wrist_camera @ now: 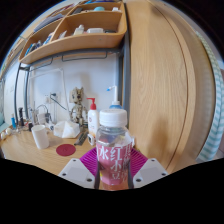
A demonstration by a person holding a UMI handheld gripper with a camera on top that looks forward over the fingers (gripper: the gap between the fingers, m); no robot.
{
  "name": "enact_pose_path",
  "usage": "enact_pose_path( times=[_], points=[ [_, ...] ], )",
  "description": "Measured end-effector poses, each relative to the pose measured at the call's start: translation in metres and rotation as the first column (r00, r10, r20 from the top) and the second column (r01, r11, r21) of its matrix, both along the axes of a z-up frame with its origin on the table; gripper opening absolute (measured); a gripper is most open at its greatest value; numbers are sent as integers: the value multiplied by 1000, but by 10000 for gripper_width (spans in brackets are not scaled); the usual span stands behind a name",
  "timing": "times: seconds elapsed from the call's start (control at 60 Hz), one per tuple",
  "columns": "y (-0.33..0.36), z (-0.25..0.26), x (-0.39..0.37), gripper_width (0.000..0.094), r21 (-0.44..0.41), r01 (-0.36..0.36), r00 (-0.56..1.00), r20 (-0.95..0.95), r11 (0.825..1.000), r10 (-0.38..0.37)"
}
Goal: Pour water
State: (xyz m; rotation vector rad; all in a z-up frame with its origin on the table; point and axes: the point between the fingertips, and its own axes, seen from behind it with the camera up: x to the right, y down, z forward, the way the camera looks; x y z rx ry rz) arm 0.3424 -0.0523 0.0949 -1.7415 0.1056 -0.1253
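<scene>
A clear plastic bottle [113,150] with a white cap and a pink label with white characters stands upright between my gripper's [113,168] two fingers. The magenta pads [88,159] press against its label on both sides, so the gripper is shut on it. The bottle is held over a wooden tabletop [30,158]. A white cup [41,136] stands on the table beyond the fingers to the left. A round dark red coaster [66,150] lies between the cup and the bottle.
A white pump bottle with a red top [92,117] and a tissue box [67,129] stand behind the bottle. A wooden shelf [75,35] with small items hangs above. A tall wooden cabinet panel [160,85] rises to the right.
</scene>
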Motion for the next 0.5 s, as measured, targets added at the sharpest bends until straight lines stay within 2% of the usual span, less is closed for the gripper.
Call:
enact_pose_path(
  times=[0.117, 0.233, 0.367, 0.5],
  points=[
    [2, 0, 1, 345, -22, 31, 998, 62, 999, -30],
    [12, 8, -12, 345, -64, 25, 982, 188, 998, -13],
    [46, 35, -58, 348, -125, -40, 909, 407, 991, 88],
    [87, 58, -117, 347, -202, -101, 720, 661, 974, 212]
  ],
)
